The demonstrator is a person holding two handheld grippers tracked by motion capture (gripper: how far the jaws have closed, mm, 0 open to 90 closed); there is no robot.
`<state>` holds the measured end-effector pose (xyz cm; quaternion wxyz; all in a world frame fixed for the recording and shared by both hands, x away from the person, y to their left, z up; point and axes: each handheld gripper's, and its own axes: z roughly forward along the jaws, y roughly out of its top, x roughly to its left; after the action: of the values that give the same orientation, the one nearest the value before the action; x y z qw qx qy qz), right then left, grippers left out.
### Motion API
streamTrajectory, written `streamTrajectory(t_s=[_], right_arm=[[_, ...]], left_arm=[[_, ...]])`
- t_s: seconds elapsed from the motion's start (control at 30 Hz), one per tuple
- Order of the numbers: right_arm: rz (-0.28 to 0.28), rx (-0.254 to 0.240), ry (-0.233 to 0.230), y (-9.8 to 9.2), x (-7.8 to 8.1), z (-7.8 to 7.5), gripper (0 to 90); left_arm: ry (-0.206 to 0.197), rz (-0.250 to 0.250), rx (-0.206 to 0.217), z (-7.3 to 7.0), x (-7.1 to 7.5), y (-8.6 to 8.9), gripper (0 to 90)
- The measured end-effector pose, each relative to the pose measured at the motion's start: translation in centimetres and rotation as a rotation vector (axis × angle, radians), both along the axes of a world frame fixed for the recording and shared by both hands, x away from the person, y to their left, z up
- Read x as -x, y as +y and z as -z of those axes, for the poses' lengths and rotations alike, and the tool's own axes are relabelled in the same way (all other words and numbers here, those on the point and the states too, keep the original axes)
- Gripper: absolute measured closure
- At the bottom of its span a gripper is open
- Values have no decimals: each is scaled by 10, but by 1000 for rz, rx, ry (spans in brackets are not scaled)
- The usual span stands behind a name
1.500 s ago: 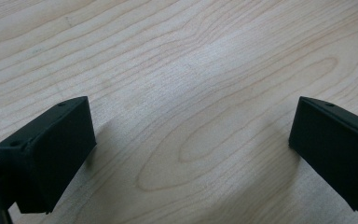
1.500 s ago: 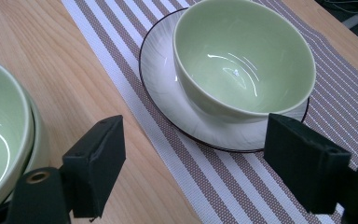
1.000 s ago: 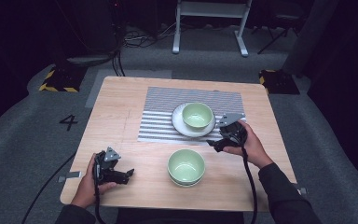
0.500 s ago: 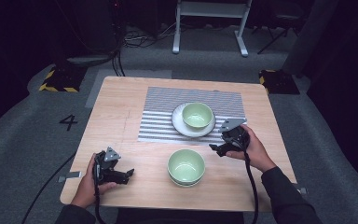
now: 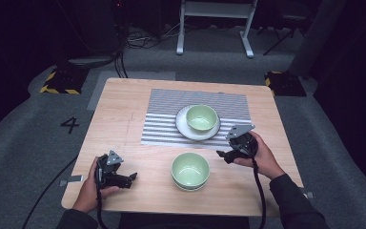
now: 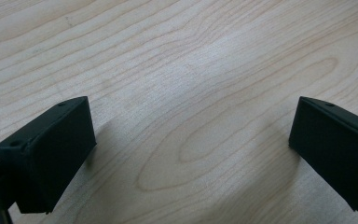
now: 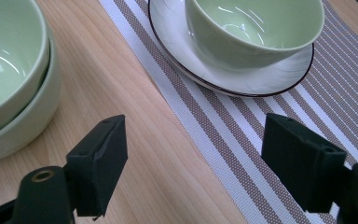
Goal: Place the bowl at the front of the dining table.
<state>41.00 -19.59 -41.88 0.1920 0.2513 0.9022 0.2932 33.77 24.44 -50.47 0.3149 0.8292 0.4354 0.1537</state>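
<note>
A light green bowl (image 5: 201, 117) sits on a white plate (image 5: 183, 128) on the striped placemat (image 5: 164, 112). Two more green bowls, stacked (image 5: 189, 170), stand on the bare wood nearer the front. My right gripper (image 5: 223, 155) is open and empty, just right of the stack and in front of the plate. In the right gripper view its jaws (image 7: 193, 163) hang over the placemat's edge (image 7: 214, 126), with the stack (image 7: 9, 70) at left and the bowl on its plate (image 7: 254, 32) ahead. My left gripper (image 5: 132, 178) is open at the front left, over bare wood (image 6: 191, 144).
The wooden table (image 5: 119, 109) has bare wood along its left side and front edge. The floor around it is dark grey, with a marked number 4 (image 5: 70, 125) at left and a white stand (image 5: 214, 19) behind.
My right gripper has drawn back slightly from the plate toward the near edge, still open. The left gripper and the bowls have not moved.
</note>
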Motion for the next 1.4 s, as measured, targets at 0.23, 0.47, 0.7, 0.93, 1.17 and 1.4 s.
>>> streamTrajectory(t_s=[0.23, 0.47, 0.7, 0.93, 1.17, 1.4], right_arm=[[-2, 7, 15, -3, 7, 5, 207], [-3, 17, 12, -7, 12, 8, 204], [5, 28, 21, -12, 17, 14, 200], [13, 38, 34, -15, 22, 21, 200], [20, 52, 27, -20, 27, 25, 200], [23, 67, 13, -25, 33, 29, 196]], left_arm=[[0, -1, 0, 0, 0, 0, 3], [0, -1, 0, 0, 0, 0, 3], [0, -1, 0, 0, 0, 0, 3], [0, -1, 0, 0, 0, 0, 3], [0, -1, 0, 0, 0, 0, 3], [2, -3, 0, 0, 0, 0, 3]])
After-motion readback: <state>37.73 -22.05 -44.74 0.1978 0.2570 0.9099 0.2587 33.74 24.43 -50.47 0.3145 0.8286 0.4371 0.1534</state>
